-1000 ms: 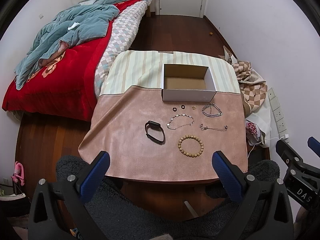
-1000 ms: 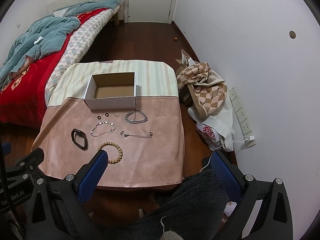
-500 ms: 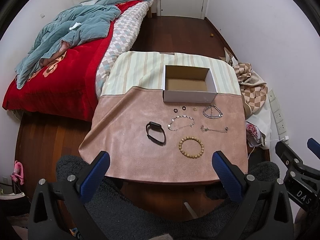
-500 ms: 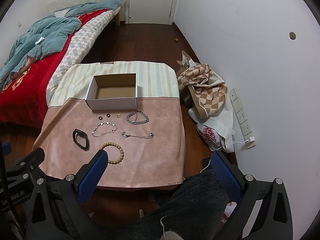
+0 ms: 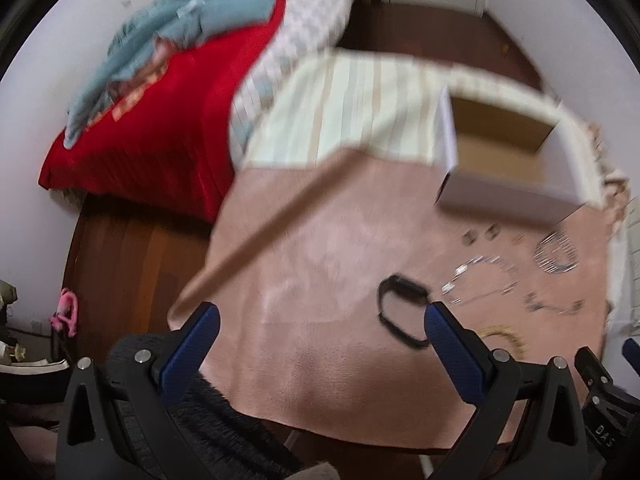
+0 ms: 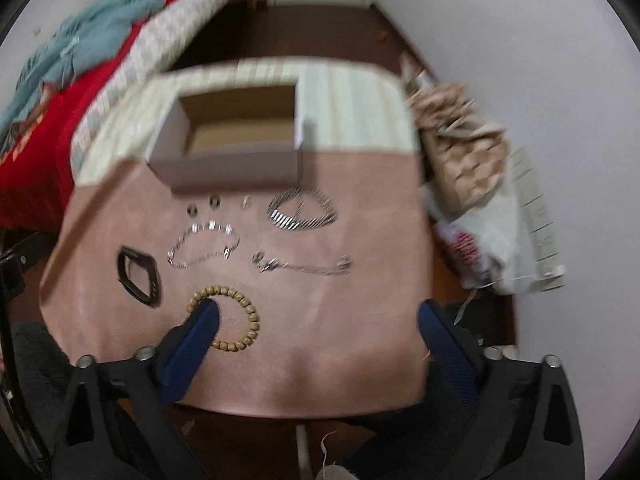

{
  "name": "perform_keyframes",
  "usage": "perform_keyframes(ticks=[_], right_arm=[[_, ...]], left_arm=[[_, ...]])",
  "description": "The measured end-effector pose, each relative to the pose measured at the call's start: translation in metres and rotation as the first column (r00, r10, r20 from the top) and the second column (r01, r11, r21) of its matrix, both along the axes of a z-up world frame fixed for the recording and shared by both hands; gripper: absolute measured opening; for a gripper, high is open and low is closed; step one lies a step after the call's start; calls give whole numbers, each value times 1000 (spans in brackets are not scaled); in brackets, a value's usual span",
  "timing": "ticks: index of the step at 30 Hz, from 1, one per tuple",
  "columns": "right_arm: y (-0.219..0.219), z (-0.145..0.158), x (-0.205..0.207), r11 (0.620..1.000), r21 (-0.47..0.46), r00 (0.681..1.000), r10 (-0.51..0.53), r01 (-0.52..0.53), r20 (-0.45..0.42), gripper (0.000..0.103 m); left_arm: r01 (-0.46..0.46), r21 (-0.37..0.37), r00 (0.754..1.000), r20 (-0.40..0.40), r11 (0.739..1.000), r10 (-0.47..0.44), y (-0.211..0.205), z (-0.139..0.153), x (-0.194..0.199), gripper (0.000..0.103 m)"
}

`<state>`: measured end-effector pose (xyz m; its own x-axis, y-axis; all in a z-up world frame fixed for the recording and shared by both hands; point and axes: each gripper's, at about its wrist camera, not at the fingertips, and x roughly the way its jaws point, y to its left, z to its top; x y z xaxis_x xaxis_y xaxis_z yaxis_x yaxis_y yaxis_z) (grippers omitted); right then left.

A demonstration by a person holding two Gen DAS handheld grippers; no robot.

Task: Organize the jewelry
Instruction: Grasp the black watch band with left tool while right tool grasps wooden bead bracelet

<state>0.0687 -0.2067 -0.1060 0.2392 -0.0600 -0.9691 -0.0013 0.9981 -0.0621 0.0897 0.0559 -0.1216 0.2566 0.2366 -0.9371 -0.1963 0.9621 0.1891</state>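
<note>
An open white cardboard box (image 6: 224, 162) stands at the back of a pink mat (image 6: 320, 320); it also shows in the left wrist view (image 5: 508, 196). In front lie small rings (image 6: 193, 210), a silver chain pile (image 6: 302, 212), a silver bracelet (image 6: 204, 246), a thin chain (image 6: 304, 266), a black band (image 6: 138, 276) and a wooden bead bracelet (image 6: 244, 332). My right gripper (image 6: 318, 322) is open above the mat's front, its left finger over the bead bracelet. My left gripper (image 5: 322, 330) is open over the mat's front left, its right finger beside the black band (image 5: 400, 312).
A bed with a red cover and blue blanket (image 5: 160, 92) stands to the left. Checked cloth and bags (image 6: 468, 152) lie on the floor at the right by the wall. A striped cloth (image 6: 352, 108) covers the table's far part. Both views are blurred.
Both grippers have moved forward and down toward the table. The left view has swung left, the right gripper has closed in on the bead bracelet. Both stay open.
</note>
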Motion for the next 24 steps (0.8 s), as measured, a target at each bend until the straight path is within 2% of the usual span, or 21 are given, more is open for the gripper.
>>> perform_keyframes(ticks=[3, 7, 8, 10, 13, 16, 18, 19, 20, 21, 22, 23, 24], right_arm=[[12, -51, 11, 999, 30, 996, 28, -25, -82, 83], [24, -95, 15, 997, 48, 987, 59, -52, -149, 72], [27, -103, 14, 997, 51, 984, 64, -56, -165, 70], [33, -103, 12, 996, 36, 987, 89, -85, -134, 66], [36, -105, 11, 995, 36, 986, 94, -90, -134, 65], [37, -105, 8, 995, 37, 986, 101, -97, -131, 64], [35, -105, 7, 994, 38, 986, 106, -102, -126, 61], [34, -104, 5, 994, 37, 987, 107, -103, -123, 59], [33, -104, 4, 994, 37, 987, 107, -104, -121, 59], [34, -101, 2, 994, 38, 987, 108, -105, -117, 54], [32, -99, 2, 994, 38, 988, 109, -106, -109, 46], [30, -99, 3, 994, 37, 989, 109, -106, -102, 41], [25, -99, 5, 994, 33, 990, 109, -107, -93, 26]], left_arm=[[-6, -11, 997, -76, 1000, 6, 3, -38, 6, 103], [-11, -47, 989, -147, 999, 4, 4, -74, 8, 103], [-17, -65, 988, -156, 998, 6, 5, -80, 9, 103], [-33, -101, 985, -174, 994, 15, 7, -90, 11, 103], [-57, -171, 981, -192, 984, 24, 12, -104, 16, 101], [-76, -235, 980, -199, 969, 29, 15, -114, 20, 84], [-60, -231, 986, -168, 971, 21, 14, -112, 23, 73], [-43, -229, 989, -149, 973, 9, 12, -109, 24, 60], [-32, -226, 991, -136, 974, 1, 11, -107, 25, 39], [-14, -222, 992, -124, 975, -14, 9, -105, 26, 25], [1, -225, 992, -121, 974, -29, 6, -104, 26, 5], [4, -221, 991, -126, 975, -33, 4, -102, 26, 4], [14, -222, 992, -118, 975, -41, 3, -102, 25, 3]])
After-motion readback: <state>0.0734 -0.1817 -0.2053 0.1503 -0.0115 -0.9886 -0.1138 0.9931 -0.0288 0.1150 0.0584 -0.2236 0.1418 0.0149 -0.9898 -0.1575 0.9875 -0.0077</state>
